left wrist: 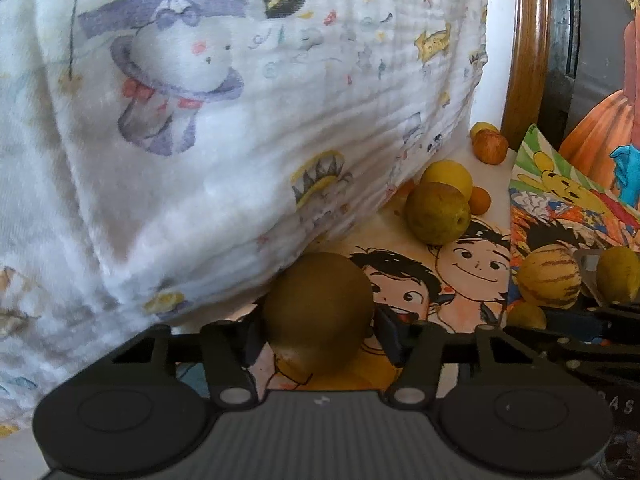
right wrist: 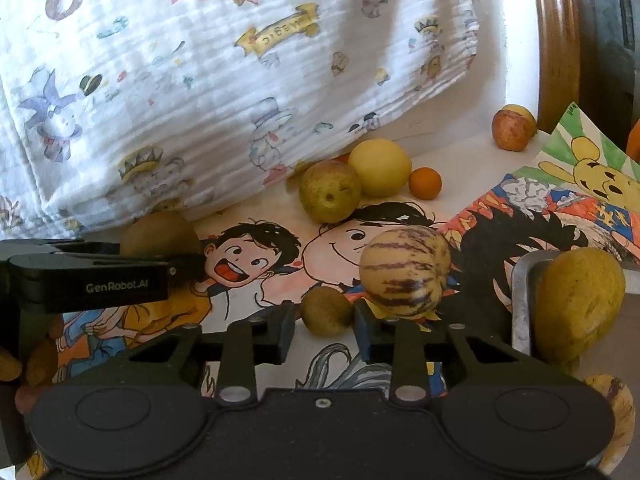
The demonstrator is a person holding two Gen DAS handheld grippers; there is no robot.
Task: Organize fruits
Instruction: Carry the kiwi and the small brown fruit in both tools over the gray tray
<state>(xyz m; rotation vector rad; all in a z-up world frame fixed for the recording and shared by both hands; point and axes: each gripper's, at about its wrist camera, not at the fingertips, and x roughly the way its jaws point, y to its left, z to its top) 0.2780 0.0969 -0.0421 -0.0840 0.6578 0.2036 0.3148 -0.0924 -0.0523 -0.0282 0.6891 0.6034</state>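
Nearest my left camera, the left gripper (left wrist: 318, 334) is clamped on a brown kiwi (left wrist: 318, 312), held just over the cartoon drawing (left wrist: 460, 280). To its left and above, a printed white cloth (left wrist: 240, 100) fills most of that view and blocks whatever lies behind. Farther right sit a green pear (left wrist: 438, 213) touching a yellow lemon (left wrist: 448, 176), a small orange (left wrist: 479, 200), and a red apple (left wrist: 490, 145) by the wooden frame (left wrist: 528, 40). In my right view, the right gripper (right wrist: 325, 330) stands open with a small brown fruit (right wrist: 326, 310) between its fingertips; I cannot tell whether they touch it. Just right is a striped melon (right wrist: 404, 272), then a metal tray (right wrist: 520, 308) whose rim a green mango (right wrist: 580, 300) overlaps.
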